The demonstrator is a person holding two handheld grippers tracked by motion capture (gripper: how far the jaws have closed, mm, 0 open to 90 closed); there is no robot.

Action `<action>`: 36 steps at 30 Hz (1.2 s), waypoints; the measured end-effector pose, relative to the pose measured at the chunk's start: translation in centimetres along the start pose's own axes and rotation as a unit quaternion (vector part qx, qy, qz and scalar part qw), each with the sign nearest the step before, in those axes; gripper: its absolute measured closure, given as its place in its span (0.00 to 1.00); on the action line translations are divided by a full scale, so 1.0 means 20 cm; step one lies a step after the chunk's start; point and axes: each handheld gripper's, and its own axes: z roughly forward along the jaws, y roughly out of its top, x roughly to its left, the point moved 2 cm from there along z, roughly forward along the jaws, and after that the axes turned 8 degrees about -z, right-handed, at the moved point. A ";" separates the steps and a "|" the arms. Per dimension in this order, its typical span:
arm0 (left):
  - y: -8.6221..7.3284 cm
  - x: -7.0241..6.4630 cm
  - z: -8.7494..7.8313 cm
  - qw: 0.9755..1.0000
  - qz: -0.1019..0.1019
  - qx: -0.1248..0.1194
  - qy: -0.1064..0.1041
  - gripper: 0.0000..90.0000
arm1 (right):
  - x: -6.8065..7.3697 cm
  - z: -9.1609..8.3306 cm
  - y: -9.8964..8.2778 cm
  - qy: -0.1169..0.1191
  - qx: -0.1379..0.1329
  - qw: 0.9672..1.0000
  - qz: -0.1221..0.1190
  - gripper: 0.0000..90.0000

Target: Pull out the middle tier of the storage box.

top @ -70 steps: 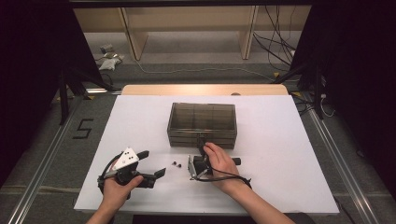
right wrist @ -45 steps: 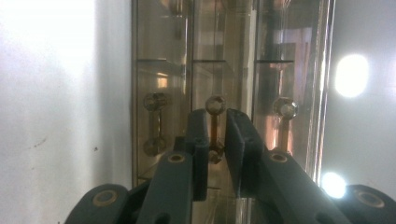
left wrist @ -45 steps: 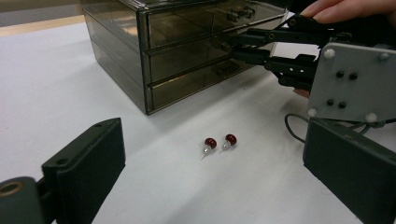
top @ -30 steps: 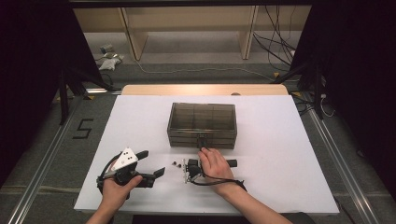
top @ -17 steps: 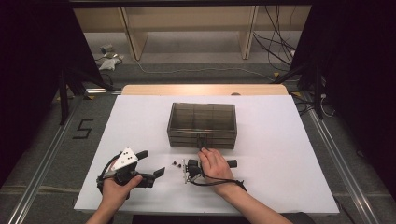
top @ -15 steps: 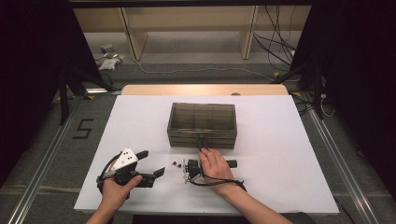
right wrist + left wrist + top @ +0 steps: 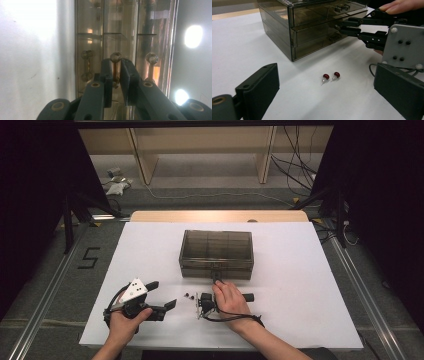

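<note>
Covering the table: a white sheet (image 7: 300, 270), leaving a wooden strip (image 7: 220, 216) showing along the far edge. Lying on the grey floor to the left of the table: a black marking shaped like a "5" (image 7: 89, 258). Running along the floor on either side: metal rails (image 7: 45, 305) – one left, one right (image 7: 365, 295). Standing beyond the table: pale wooden uprights (image 7: 142, 157). Trailing over the floor behind: a pale cable (image 7: 210, 196) and dark cables (image 7: 295, 165) at the far right. Resting at the far left – small pale clutter (image 7: 116, 177), too small for identifying. Flanking the scene: black stand legs (image 7: 67, 220) and dark curtains (image 7: 30, 195).
</note>
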 end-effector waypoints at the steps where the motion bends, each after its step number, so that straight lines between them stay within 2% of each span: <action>1: 0.00 0.00 0.00 1.000 -0.001 0.000 0.000 0.07 | 0.00 -0.01 0.00 -0.001 -0.002 1.000 0.000 0.91; 7: 0.00 0.00 0.00 1.000 -0.001 0.000 -0.001 0.07 | 0.00 -0.03 0.00 0.014 -0.002 1.000 0.007 0.90; 9: 0.00 0.00 0.00 1.000 0.000 0.003 0.000 0.07 | -0.02 -0.03 0.00 0.031 -0.007 0.999 0.011 0.82; 10: 0.00 0.00 0.00 1.000 0.000 0.003 0.000 0.07 | -0.02 -0.04 -0.01 0.040 -0.020 0.999 0.026 0.77; 14: 0.00 0.00 0.00 1.000 -0.003 0.001 0.000 0.07 | -0.04 -0.07 -0.05 0.068 -0.031 0.996 0.041 0.68; 16: 0.00 0.00 0.00 1.000 -0.001 0.003 0.000 0.07 | -0.06 -0.08 -0.08 0.071 -0.043 0.996 0.043 0.65; 18: 0.00 0.00 0.00 1.000 -0.001 0.003 0.000 0.07 | -0.08 -0.09 -0.10 0.093 -0.044 0.993 0.048 0.61; 19: 0.00 0.00 0.00 1.000 0.000 0.003 0.001 0.07 | -0.09 -0.09 -0.13 0.104 -0.049 0.992 0.058 0.61; 21: 0.00 0.00 0.00 1.000 0.000 0.004 0.001 0.07 | -0.11 -0.08 -0.16 0.113 -0.049 0.991 0.059 0.61; 23: 0.00 0.00 0.01 1.000 -0.001 0.003 0.001 0.07 | -0.12 -0.08 -0.20 0.129 -0.051 0.988 0.070 0.60; 28: 0.00 0.00 0.00 1.000 -0.001 0.003 0.002 0.07 | -0.14 -0.06 -0.28 0.152 -0.046 0.984 0.076 0.63; 30: 0.00 0.00 0.01 1.000 -0.002 0.002 0.002 0.07 | -0.15 -0.05 -0.29 0.158 -0.054 0.983 0.074 0.63; 36: 0.00 0.00 0.00 1.000 -0.002 0.001 0.002 0.07 | -0.19 -0.03 -0.32 0.156 -0.051 0.984 0.073 0.64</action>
